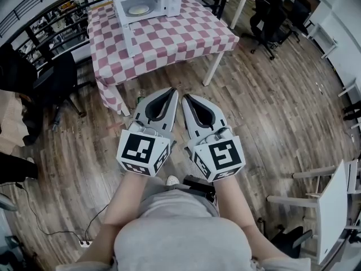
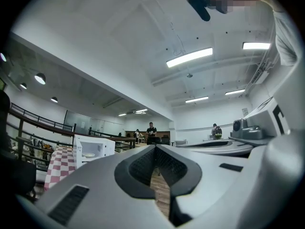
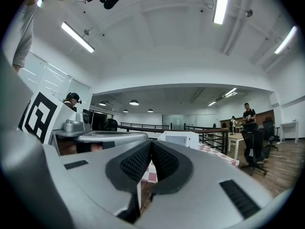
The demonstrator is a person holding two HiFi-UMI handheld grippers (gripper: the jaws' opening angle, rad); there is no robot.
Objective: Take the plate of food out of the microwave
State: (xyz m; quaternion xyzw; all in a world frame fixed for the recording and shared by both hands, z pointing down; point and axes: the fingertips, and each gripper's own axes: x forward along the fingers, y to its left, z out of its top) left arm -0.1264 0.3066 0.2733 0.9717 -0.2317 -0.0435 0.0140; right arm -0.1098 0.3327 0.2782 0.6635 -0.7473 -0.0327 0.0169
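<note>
A white microwave stands on a table with a red-and-white checked cloth. Its door hangs open, and a plate of pale food lies inside. My left gripper and right gripper are side by side close to my body, over the wooden floor and well short of the table. Both are shut, with nothing between their jaws. The left gripper view shows the microwave far off at the left, with the plate inside. In the right gripper view the microwave sits just beyond the jaw tips.
A black office chair stands left of the table, and more black chairs stand at the back right. White furniture is at the right. A cable runs to a power strip on the floor. A railing runs behind the table.
</note>
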